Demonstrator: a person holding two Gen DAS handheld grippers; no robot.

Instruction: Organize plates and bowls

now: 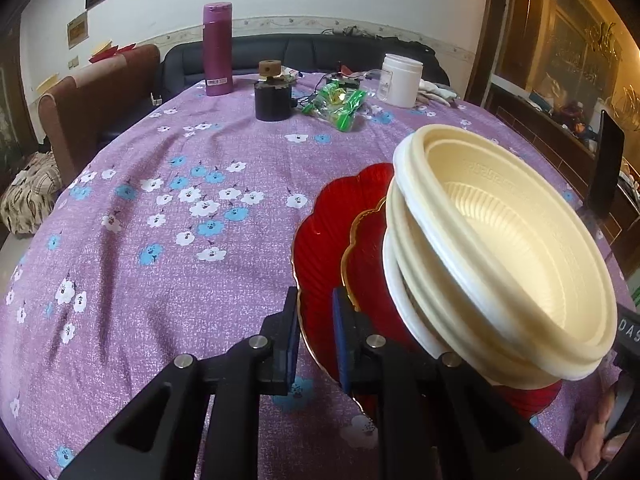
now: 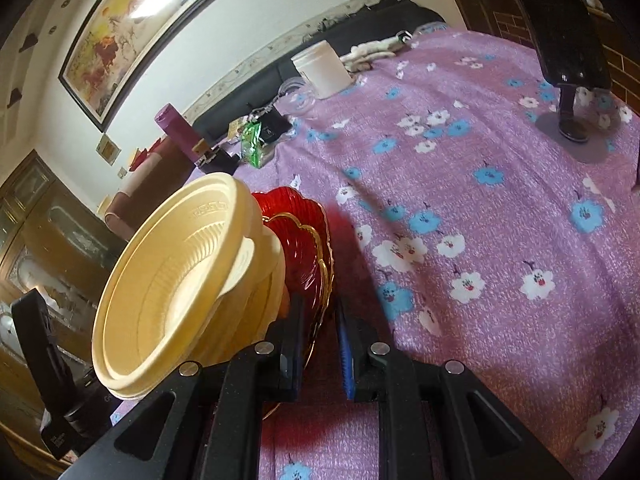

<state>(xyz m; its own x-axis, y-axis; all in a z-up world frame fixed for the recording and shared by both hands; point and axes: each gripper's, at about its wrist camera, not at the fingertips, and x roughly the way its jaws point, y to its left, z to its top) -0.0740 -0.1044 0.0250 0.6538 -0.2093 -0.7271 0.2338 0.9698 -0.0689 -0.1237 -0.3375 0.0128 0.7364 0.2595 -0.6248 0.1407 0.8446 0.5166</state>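
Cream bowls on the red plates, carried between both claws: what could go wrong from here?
1. The cream bowls sit loose and tilted on the red plates; they could slide off.
2. The left claw and right claw pinch only the rims, so uneven motion could twist the plates free.

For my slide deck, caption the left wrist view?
Left gripper fingers pinch the red plates, tilting stacked cream bowls above the floral tablecloth.

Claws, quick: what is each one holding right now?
Left claw: closed on the rim of the red plates.
Right claw: closed on the red plates' opposite rim; bowls stacked on top.
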